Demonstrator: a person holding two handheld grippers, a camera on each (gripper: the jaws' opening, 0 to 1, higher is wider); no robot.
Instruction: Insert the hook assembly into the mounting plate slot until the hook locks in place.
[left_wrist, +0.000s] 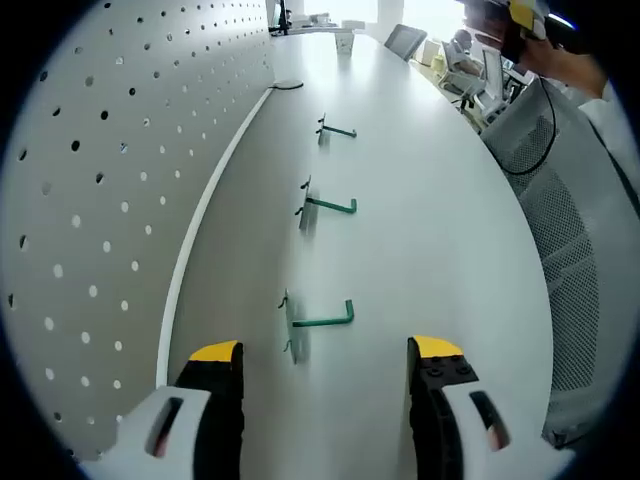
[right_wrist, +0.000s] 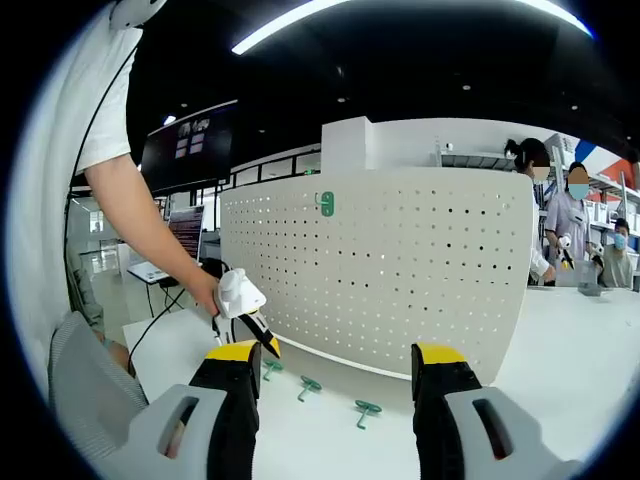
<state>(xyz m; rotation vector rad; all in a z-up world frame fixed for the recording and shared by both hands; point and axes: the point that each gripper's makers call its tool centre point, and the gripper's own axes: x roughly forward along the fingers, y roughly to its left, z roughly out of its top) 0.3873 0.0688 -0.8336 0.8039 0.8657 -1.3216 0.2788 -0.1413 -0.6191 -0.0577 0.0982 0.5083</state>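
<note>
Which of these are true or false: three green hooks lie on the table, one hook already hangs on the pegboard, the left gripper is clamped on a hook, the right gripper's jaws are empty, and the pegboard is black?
1. Three green hooks lie on the table. True: near hook, middle hook, far hook, all on the white table.
2. One hook is already on the pegboard. True: a green mounted hook sits high on the pegboard.
3. The left gripper is clamped on a hook. False: its jaws are open and hold nothing.
4. The right gripper holds nothing. True: its jaws are open.
5. The pegboard is black. False: it is white.
</note>
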